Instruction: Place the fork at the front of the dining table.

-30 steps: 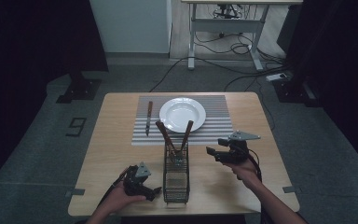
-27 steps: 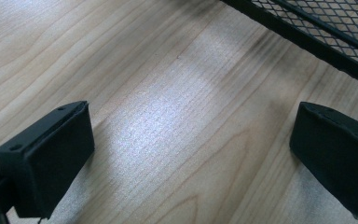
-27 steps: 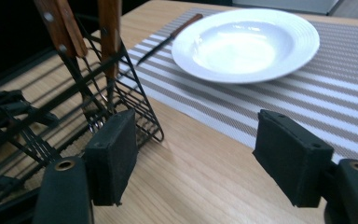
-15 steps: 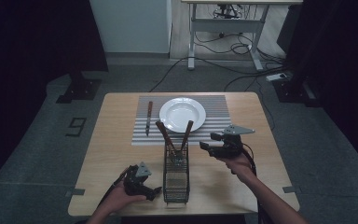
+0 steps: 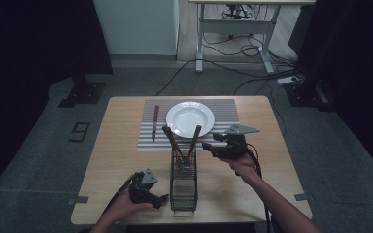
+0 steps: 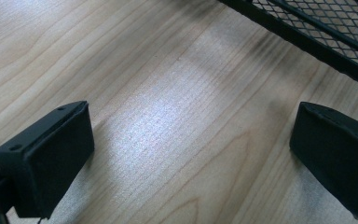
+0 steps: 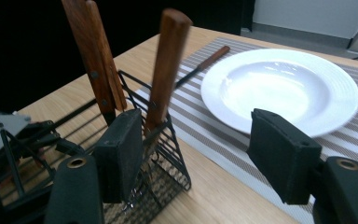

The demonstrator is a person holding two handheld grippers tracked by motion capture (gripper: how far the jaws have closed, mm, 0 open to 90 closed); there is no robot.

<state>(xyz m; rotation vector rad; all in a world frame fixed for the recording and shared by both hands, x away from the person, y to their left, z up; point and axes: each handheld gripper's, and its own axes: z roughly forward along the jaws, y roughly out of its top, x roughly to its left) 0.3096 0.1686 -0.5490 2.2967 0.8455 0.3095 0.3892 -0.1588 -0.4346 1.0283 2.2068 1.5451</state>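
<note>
High view: right hand-held gripper [image 5: 208, 145] raised just right of the black wire-mesh cutlery basket [image 5: 183, 187], pointing at its upper end.
Right hand-held gripper state: jaws partly apart, have just been closing; nothing between the pads, nothing held.
Wooden-handled utensils [image 5: 194, 139]: two or three brown handles standing tilted in the basket's far compartment, just left of the right gripper; in the right gripper view one handle [image 7: 167, 65] rises just beyond the left pad; contact cannot be told.
White round ceramic plate [image 5: 190, 118]: on a grey-striped placemat [image 5: 226, 109], beyond the right gripper.
Wooden-handled knife [image 5: 155, 122]: flat on the placemat, left of the plate.
Left hand-held gripper [image 5: 161, 198]: low on the pale wooden worktop [image 5: 121, 141], just left of the basket's near end; jaws wide apart, empty.
</note>
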